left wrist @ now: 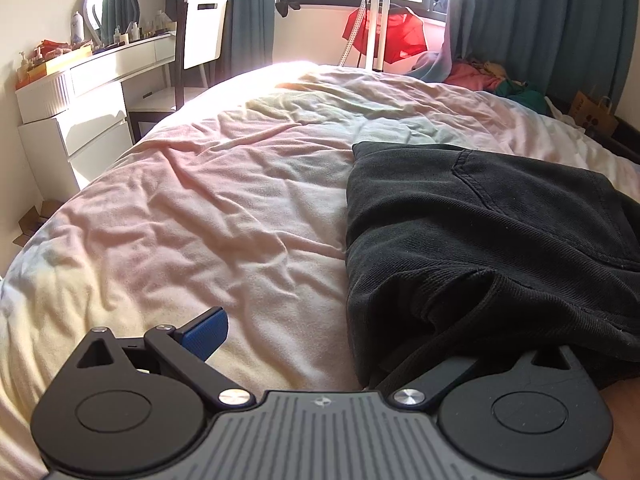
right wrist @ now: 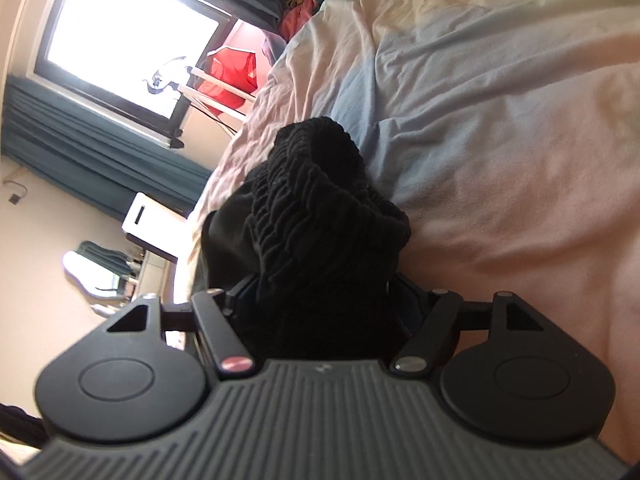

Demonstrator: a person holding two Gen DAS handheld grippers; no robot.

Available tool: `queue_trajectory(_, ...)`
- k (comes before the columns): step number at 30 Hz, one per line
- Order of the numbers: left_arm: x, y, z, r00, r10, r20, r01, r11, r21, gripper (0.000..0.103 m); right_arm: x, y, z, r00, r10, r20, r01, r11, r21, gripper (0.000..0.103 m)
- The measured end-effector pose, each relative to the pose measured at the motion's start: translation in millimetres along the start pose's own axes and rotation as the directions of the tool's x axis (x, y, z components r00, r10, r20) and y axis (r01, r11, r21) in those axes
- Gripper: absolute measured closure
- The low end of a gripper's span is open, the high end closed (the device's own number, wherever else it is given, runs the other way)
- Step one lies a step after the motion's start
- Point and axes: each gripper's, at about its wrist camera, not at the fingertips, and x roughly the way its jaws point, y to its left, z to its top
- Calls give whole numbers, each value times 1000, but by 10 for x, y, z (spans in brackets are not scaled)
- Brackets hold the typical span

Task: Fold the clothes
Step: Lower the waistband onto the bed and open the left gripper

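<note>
A black garment (left wrist: 480, 240) with a stitched pocket lies partly folded on the right of the bed (left wrist: 224, 208). My left gripper (left wrist: 320, 344) is open at the bed's near edge; its blue left pad (left wrist: 204, 330) shows, and its right finger is hidden under the garment's near fold. In the right wrist view, my right gripper (right wrist: 320, 300) is rolled sideways and shut on the bunched, ribbed waistband of the black garment (right wrist: 316, 208), which hides both fingertips and stands up from the bed (right wrist: 500, 140).
A white dresser with bottles and a mirror (left wrist: 88, 92) and a white chair (left wrist: 202, 32) stand left of the bed. A pile of coloured clothes (left wrist: 492, 76) lies at the far right. A white stand with red fabric (left wrist: 384, 36) is by the window.
</note>
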Motion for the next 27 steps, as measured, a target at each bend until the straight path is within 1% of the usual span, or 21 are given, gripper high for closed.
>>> queue_trajectory(1,-11,0,-10,1000,1,0,-1,1000,-2,0,45,-31,-4,1000,-11,-15,11,1000,10,23)
queue_trajectory(2,-22,0,-19,1000,1,0,-1,1000,-5,0,83,-72,-10,1000,-1,-26,1,1000,30,20)
queue_trajectory(8,-31,22,-37,1000,-8,-13,8,1000,-25,0,284,-197,30,992,95,-87,-86,991,98,19)
queue_trajectory(13,-54,41,-48,1000,-7,-15,6,999,-45,0,342,-202,74,973,190,-131,-173,976,130,19)
queue_trajectory(15,-62,63,-49,1000,-7,-15,6,998,-61,0,302,-144,89,960,248,-128,-232,965,124,18)
queue_trajectory(18,-56,120,-45,1000,-4,-20,2,995,-96,0,191,38,84,936,333,-113,-330,943,44,18)
queue_trajectory(21,-51,150,-52,1000,-8,-26,5,993,-116,0,145,138,59,923,368,-113,-371,929,-6,18)
queue_trajectory(22,-52,148,-55,1000,-10,-26,6,993,-116,0,167,126,55,930,348,-119,-350,937,-1,18)
queue_trajectory(24,-55,144,-61,1000,-12,-25,9,993,-116,0,263,43,39,952,267,-147,-265,964,37,18)
queue_trajectory(25,-67,113,-65,1000,-6,-22,4,995,-97,0,323,-11,22,962,215,-170,-210,977,47,19)
queue_trajectory(26,-84,71,-69,1000,3,-17,-4,997,-71,0,376,-55,7,967,168,-190,-162,986,51,20)
queue_trajectory(27,-101,28,-73,1000,12,-12,-12,999,-45,1,395,-46,0,968,154,-196,-149,988,39,21)
